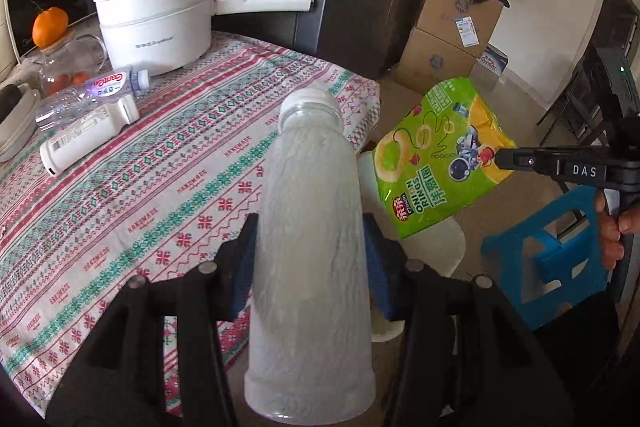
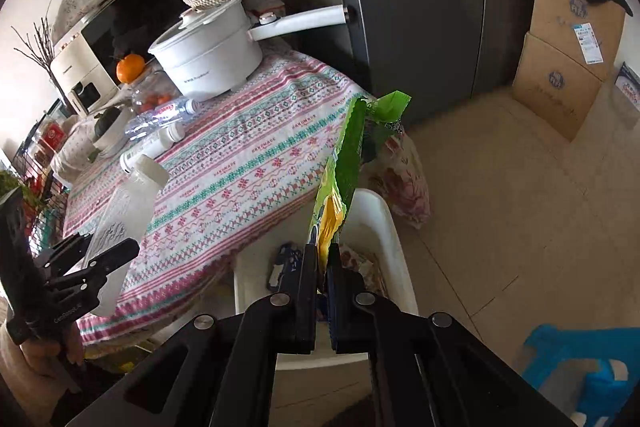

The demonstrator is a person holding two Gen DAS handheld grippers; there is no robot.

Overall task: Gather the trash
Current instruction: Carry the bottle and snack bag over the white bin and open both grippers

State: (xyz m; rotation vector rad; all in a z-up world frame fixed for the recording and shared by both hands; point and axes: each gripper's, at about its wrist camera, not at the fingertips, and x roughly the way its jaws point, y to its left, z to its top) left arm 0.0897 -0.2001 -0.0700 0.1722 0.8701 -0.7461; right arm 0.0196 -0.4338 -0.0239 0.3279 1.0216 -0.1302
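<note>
The left gripper (image 1: 310, 247) pinches a frosted bottle (image 1: 308, 227) over the tablecloth (image 1: 160, 187), while at three o'clock the right gripper (image 2: 323, 267) pinches a green snack bag (image 2: 344, 163) above the white bin (image 2: 384, 227).

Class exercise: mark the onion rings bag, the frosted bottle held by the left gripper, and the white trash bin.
onion rings bag (image 1: 436, 163), left wrist view, middle of its printed front.
frosted bottle (image 1: 310, 227), left wrist view, middle of its body.
white trash bin (image 2: 394, 247), right wrist view, right rim.
</note>
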